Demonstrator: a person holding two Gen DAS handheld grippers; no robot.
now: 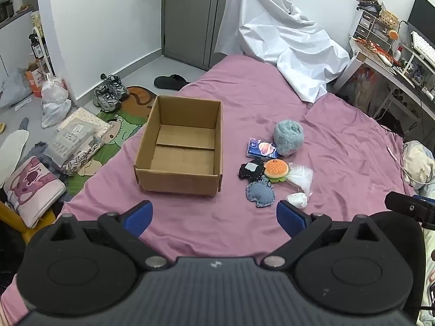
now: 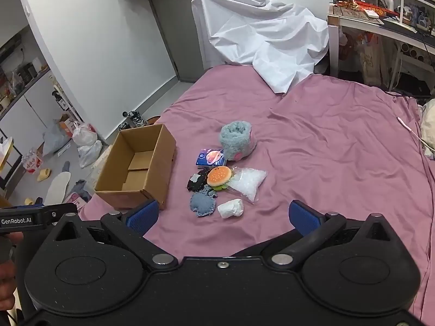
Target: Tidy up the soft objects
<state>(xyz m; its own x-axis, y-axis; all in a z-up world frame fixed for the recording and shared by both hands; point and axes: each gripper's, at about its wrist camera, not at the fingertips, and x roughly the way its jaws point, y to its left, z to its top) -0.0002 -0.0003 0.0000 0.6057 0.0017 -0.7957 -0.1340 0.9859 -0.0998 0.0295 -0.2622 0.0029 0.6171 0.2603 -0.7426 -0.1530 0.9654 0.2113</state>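
Left gripper (image 1: 214, 217) wide open, empty, right gripper (image 2: 224, 217) likewise

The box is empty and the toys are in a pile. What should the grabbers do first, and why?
Probably the right gripper, open and empty, should dip to the white bundle. It lies nearest, at the pile's edge, with nothing on top. The box beside the pile holds nothing yet.

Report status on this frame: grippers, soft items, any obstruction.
Left gripper and right gripper open, empty. Cardboard box empty; burger toy, fuzzy blue roll and the rest lie beside it. Nothing in the way.
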